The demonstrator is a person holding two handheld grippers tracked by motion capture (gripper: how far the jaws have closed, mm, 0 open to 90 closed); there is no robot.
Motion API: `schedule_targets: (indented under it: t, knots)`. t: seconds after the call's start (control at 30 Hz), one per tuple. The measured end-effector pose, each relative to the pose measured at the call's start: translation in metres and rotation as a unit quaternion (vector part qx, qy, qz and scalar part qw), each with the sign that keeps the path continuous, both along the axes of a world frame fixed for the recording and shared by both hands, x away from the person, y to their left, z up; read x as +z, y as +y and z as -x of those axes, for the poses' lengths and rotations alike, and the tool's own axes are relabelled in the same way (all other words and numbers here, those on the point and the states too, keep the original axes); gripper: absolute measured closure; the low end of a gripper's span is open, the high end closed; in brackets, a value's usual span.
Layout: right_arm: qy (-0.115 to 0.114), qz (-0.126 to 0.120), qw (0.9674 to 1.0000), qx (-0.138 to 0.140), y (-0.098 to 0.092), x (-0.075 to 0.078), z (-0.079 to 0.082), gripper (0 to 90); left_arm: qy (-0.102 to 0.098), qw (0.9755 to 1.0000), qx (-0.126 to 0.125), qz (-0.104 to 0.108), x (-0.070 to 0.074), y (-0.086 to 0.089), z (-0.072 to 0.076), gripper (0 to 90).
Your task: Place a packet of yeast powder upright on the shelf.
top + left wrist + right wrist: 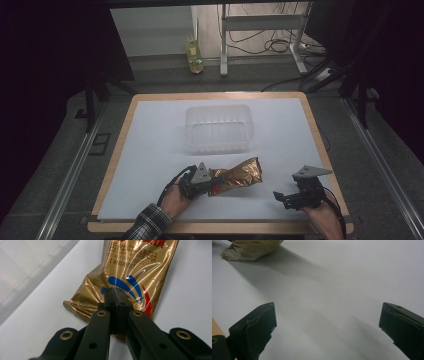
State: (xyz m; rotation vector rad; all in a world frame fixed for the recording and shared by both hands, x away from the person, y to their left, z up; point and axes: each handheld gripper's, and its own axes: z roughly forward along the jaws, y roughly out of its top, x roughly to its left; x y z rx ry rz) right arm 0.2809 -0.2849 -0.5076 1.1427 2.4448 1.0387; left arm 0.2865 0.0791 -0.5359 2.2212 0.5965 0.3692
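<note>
The gold packet [236, 176] has been pinched at its near end by the left tongs [117, 298], whose jaws are closed on it. The right tongs [282, 197], held wide apart and empty, wait beside it. The clear tub [218, 127] beyond them probably remains to be filled.

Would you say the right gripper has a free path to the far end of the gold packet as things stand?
Probably yes. The right gripper is open, holds nothing, and bare white sheet lies between it and the gold packet, whose other end the left gripper is clamping.
</note>
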Motion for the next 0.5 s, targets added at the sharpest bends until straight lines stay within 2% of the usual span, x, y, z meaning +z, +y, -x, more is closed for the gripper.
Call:
schedule_targets:
  t: [0.13,0.5]
  knots:
    - [0.009,-0.011,0.9999,0.007,0.0003,0.0008,-0.0005,1.3,0.006,1.0,0.003,0.003,-0.0012,0.0019,0.0003,90.0]
    - [0.015,-0.028,0.9988,0.037,0.0084,0.0045,-0.002,1.2,0.011,0.9999,0.005,0.002,-0.0027,0.0036,0.0007,90.0]
